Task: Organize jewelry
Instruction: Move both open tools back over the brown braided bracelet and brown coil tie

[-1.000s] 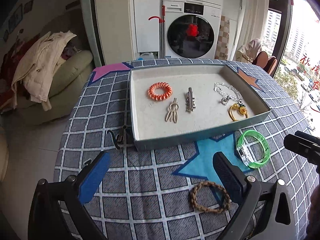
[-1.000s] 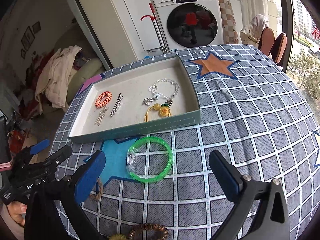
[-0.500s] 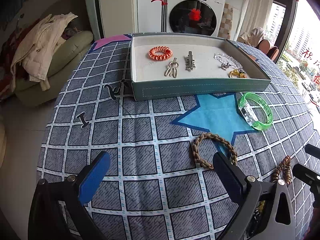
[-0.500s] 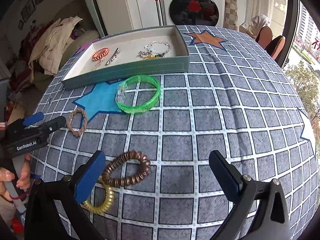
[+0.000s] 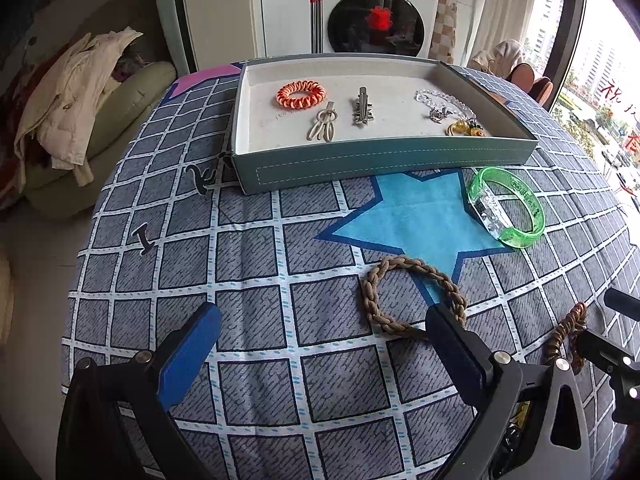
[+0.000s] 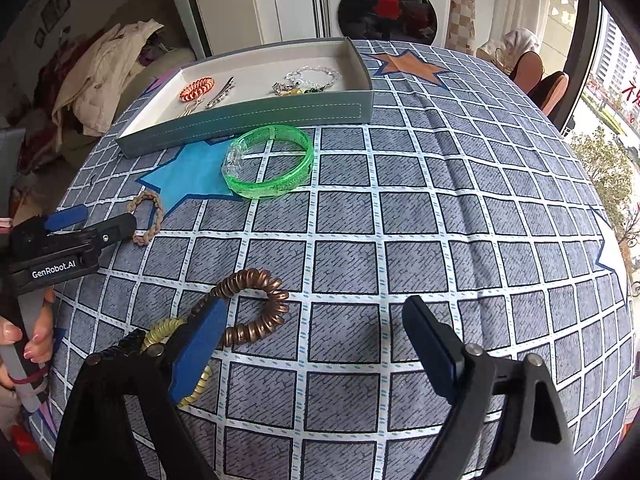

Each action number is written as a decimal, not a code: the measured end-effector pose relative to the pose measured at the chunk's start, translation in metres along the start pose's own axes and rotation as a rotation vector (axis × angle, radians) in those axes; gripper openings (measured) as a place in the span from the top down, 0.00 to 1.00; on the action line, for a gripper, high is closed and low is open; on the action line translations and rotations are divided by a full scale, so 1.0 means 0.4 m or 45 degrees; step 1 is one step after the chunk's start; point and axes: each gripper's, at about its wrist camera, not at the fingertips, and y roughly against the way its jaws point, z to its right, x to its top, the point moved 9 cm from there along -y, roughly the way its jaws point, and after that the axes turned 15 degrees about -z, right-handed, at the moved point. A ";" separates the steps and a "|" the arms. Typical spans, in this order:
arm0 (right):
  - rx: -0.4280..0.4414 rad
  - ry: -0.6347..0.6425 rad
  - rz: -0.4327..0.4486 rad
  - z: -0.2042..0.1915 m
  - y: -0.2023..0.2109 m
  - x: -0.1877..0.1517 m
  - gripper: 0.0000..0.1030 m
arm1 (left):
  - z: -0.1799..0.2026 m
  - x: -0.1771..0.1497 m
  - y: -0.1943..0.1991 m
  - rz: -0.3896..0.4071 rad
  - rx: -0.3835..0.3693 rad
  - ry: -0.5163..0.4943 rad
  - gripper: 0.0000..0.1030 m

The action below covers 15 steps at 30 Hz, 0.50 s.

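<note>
A teal tray [image 5: 380,158] holds an orange coil tie [image 5: 301,95], two hair clips and a chain bracelet [image 5: 444,102]. On the checked cloth in front of it lie a green bangle [image 5: 506,208], a braided cord ring [image 5: 412,296] and a brown coil tie [image 6: 256,300]. My left gripper [image 5: 320,316] is open over bare cloth, its right finger at the braided ring's near edge. My right gripper [image 6: 316,308] is closing, its left finger over the brown coil tie and a yellow coil tie [image 6: 164,330]. The right pad stands apart from them.
The tray [image 6: 256,114] sits at the far left of the round table in the right wrist view. A hand [image 6: 28,340] holds the left gripper [image 6: 76,224] at the left edge. A washing machine [image 5: 378,20], a sofa with clothes [image 5: 80,96] and chairs [image 6: 536,76] stand beyond the table.
Both grippers drew back from the tray toward the near side of the table and sank. The right one went from the green bangle to the brown coil tie, and its jaws narrowed.
</note>
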 end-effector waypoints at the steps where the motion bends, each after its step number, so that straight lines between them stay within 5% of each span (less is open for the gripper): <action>1: -0.002 0.008 -0.006 -0.005 -0.004 0.002 0.26 | 0.005 0.001 -0.001 0.002 0.000 -0.007 0.00; 4: -0.013 0.047 -0.024 -0.021 -0.014 0.005 0.38 | 0.012 0.004 -0.006 -0.005 0.001 -0.020 0.00; 15: -0.077 0.129 -0.016 -0.047 -0.020 0.004 0.45 | 0.042 -0.001 -0.003 0.012 -0.028 -0.103 0.03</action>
